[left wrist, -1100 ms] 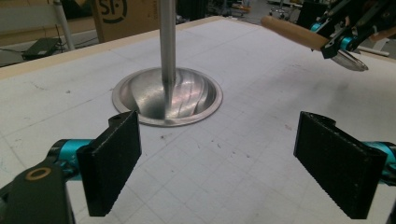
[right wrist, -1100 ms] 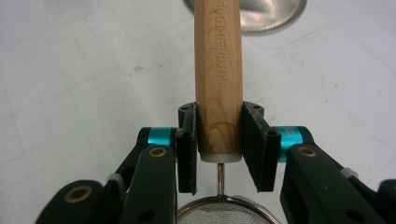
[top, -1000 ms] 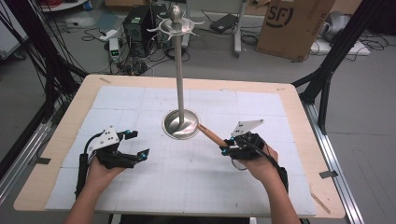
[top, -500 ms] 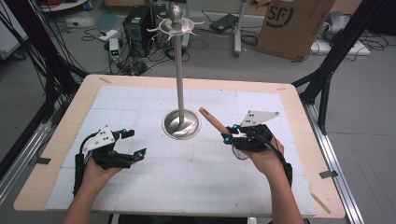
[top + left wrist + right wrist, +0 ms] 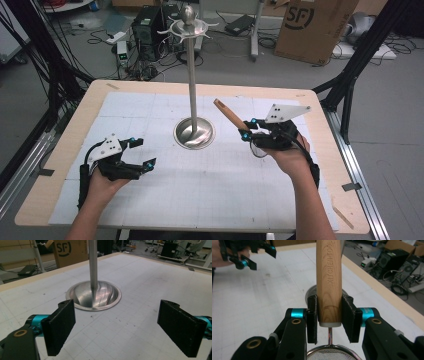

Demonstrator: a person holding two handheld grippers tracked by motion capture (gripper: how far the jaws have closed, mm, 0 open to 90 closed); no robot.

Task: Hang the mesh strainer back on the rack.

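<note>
— What's going on at the worktop (image 5: 150, 102) right now?

— The person has a small strainer with a wooden handle (image 5: 229, 114) lifted off the surface in the right tool (image 5: 246, 129). The handle sticks up and toward the tall metal stand (image 5: 191, 75) in the middle. My guess is it's meant to hang on one of the hooks (image 5: 189, 28) at the top of that stand, so this looks like the carry step, grip done, hanging not yet.

— How is it gripped?

— In the right gripper view the two black pads (image 5: 312, 315) are clamped on the low end of the handle (image 5: 329, 282), just above the metal neck, with the mesh bowl (image 5: 329, 353) hanging below the jaws. Firm, by the look of it.

— And the other hand?

— The left tool (image 5: 142, 152) rests low near the worktop, well to the left of the stand's base (image 5: 194, 133), jaws spread wide with nothing between them. Its own view looks straight at that base (image 5: 93, 295).

— What does the next move need?

— A good lift. The hooks sit far above the strainer, so the right hand must rise and tip the handle's end onto a hook without knocking the pole.
</note>
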